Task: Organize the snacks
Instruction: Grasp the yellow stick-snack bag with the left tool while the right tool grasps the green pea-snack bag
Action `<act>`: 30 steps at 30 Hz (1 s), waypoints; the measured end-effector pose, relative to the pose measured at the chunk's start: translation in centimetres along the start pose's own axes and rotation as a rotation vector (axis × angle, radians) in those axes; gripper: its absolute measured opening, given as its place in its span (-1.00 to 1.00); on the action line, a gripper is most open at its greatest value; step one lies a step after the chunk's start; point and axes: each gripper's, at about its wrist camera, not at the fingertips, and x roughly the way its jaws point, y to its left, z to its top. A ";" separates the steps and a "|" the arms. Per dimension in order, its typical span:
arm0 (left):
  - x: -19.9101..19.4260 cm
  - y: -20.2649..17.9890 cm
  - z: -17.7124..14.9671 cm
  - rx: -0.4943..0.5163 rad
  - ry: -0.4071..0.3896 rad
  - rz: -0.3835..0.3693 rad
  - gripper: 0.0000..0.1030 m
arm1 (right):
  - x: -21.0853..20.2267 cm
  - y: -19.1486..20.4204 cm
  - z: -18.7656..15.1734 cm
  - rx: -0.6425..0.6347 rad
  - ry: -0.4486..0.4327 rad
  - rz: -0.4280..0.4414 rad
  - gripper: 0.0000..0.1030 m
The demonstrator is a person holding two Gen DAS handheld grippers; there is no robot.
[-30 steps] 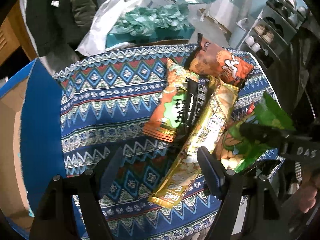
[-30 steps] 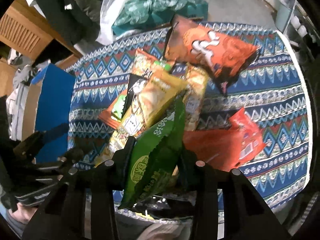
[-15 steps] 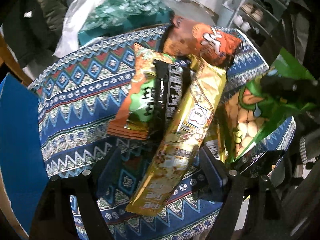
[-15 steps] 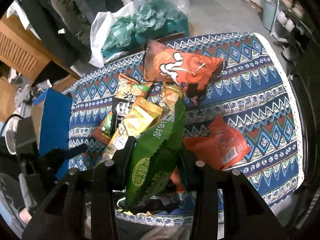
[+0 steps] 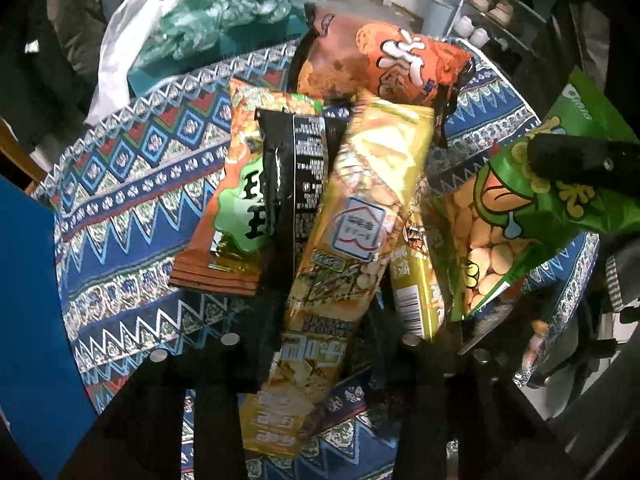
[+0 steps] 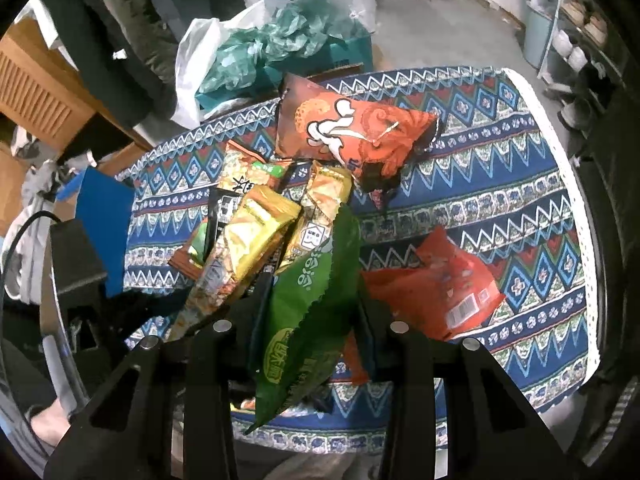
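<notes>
My right gripper [image 6: 310, 312] is shut on a green snack bag [image 6: 310, 312] and holds it above the table; the bag also shows in the left wrist view [image 5: 520, 216]. My left gripper [image 5: 320, 340] has its fingers on both sides of a long yellow snack pack [image 5: 340, 232], which lies on the pile; I cannot tell whether it grips. A black pack [image 5: 296, 168], an orange-green bag [image 5: 236, 208] and a large orange bag [image 5: 384, 60] lie beside it. A red bag [image 6: 436, 292] lies at the right.
The snacks lie on a round table with a blue patterned cloth [image 6: 500, 184]. A blue box [image 5: 28, 300] stands at the left edge. A white and teal plastic bag heap [image 6: 260, 52] sits behind the table. Shoe shelves [image 5: 500, 12] stand at the far right.
My left gripper has moved forward over the yellow pack, so its fingers now flank it. The right gripper has lifted the green bag higher and back.
</notes>
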 end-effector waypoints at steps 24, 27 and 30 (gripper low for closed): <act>-7.9 3.1 0.0 -0.099 -0.154 -0.009 -0.39 | -3.1 3.4 1.0 -0.081 -0.101 -0.010 -0.31; -9.0 3.7 -0.1 -0.120 -0.170 -0.012 -0.39 | -3.6 4.3 1.0 -0.096 -0.111 -0.004 -0.31; -10.2 4.4 -0.2 -0.140 -0.187 -0.010 -0.39 | -3.9 5.2 1.1 -0.112 -0.121 0.001 -0.31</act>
